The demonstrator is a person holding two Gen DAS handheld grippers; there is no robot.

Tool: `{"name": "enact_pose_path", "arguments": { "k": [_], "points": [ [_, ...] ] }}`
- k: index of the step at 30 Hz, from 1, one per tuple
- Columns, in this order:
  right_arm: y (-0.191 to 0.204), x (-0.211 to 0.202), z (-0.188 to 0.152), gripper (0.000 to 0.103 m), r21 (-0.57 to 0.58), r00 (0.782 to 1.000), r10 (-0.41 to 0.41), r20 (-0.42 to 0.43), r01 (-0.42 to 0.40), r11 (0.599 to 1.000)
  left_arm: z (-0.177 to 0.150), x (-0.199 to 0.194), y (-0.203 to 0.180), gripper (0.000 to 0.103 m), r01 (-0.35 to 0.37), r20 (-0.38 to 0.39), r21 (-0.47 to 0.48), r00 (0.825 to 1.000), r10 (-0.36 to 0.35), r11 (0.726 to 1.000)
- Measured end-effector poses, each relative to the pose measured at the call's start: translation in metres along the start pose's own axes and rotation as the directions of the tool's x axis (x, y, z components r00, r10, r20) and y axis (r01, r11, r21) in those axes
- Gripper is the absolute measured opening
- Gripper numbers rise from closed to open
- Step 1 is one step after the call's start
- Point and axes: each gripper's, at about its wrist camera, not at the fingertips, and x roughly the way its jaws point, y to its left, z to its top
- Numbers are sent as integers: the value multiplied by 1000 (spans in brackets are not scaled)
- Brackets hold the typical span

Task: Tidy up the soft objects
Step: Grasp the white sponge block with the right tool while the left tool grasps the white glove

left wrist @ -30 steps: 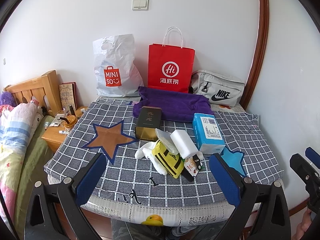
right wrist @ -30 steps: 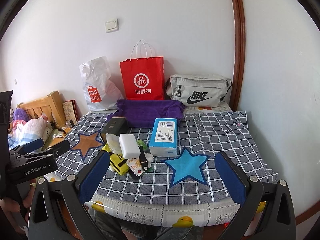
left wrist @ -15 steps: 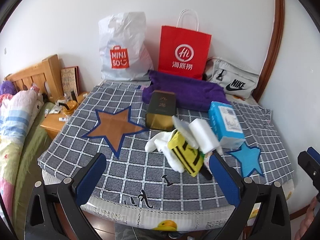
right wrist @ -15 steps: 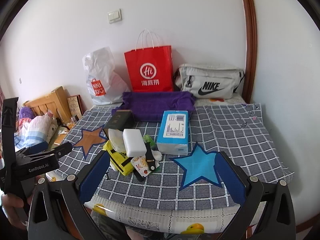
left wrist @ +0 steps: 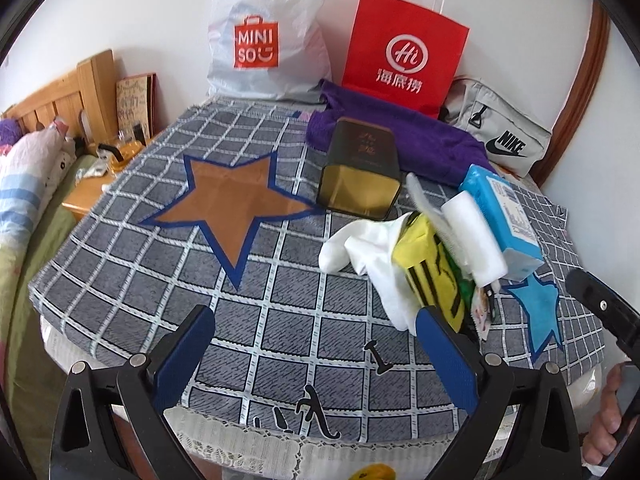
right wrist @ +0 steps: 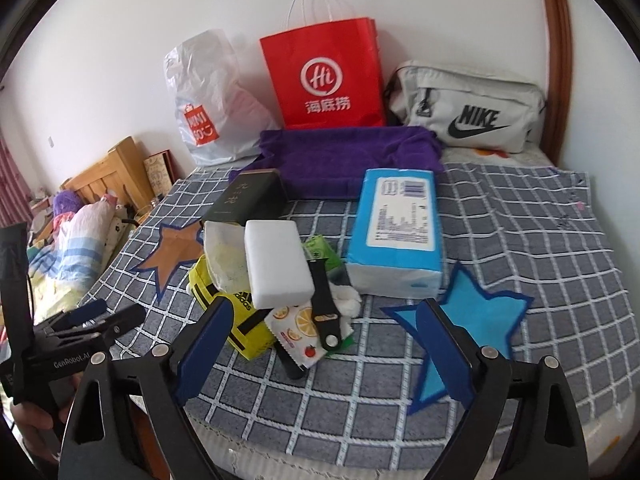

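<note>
A pile lies mid-table: a white sponge block [right wrist: 278, 264], a yellow Adidas cloth [right wrist: 224, 304], a white cloth [left wrist: 368, 248], a fruit-print cloth [right wrist: 298, 330] and a black watch strap [right wrist: 324, 308]. A blue tissue pack [right wrist: 396, 228] lies right of the pile. A purple towel [right wrist: 348, 156] lies behind it. My left gripper [left wrist: 316, 352] is open and empty over the front edge, left of the pile. My right gripper [right wrist: 324, 348] is open and empty just in front of the pile.
A dark tin box [left wrist: 362, 172] stands behind the pile. A Miniso bag [left wrist: 264, 36], a red paper bag [left wrist: 404, 52] and a grey Nike bag [right wrist: 468, 112] stand along the wall. The checked tablecloth [left wrist: 160, 264] has a brown star and a blue star. A bed [left wrist: 28, 184] is at left.
Both grippers have moved forward and down toward the table, so the pile looks nearer and larger. Both stay open and empty. Nothing on the table has moved.
</note>
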Motion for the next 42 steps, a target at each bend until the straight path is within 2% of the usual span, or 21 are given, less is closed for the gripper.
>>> {"name": "enact_pose_path", "arguments": {
  "k": [2,7,11,16,18,20,22,26,31,36,39,42],
  "points": [
    [2,14,2,84,2,1000,25,-17,-25,1000,-1,10,4,101,3,-19,-8,1000,-3,1000],
    [6,46,6,84,20,993,105,-49,-104,994,-2,23,11,101,16,-41,-13,999,-17,1000],
    [7,65,9,84,49,986,145,-76,-142,989,0,30,18,101,54,-53,-33,997,-56,998],
    [11,85,9,84,72,976,194,-104,-187,980,2,37,21,101,63,-65,-41,996,-66,997],
    [12,94,9,78,75,974,196,-115,-188,979,3,39,22,101,63,-68,-43,996,-66,997],
    [15,103,9,52,72,966,221,-138,-212,975,4,41,21,101,70,-72,-41,995,-72,997],
    [19,104,8,52,46,961,237,-140,-233,971,6,44,20,101,76,-79,-38,994,-79,996],
    [22,90,6,52,-12,974,213,-80,-215,977,11,49,18,101,58,-74,-25,995,-60,998],
    [4,57,5,52,-19,985,169,-28,-170,985,22,64,21,101,-7,-75,-2,997,7,1000],
    [-27,32,-7,52,2,993,120,-16,-120,993,34,80,20,101,107,-89,-7,990,-107,994],
    [-47,25,-22,52,37,990,135,-34,-133,990,41,90,14,101,162,-93,-12,982,-162,987],
    [-64,28,-40,52,48,996,54,-75,-51,998,44,99,4,100,193,-101,23,977,-189,981]
  ]
}}
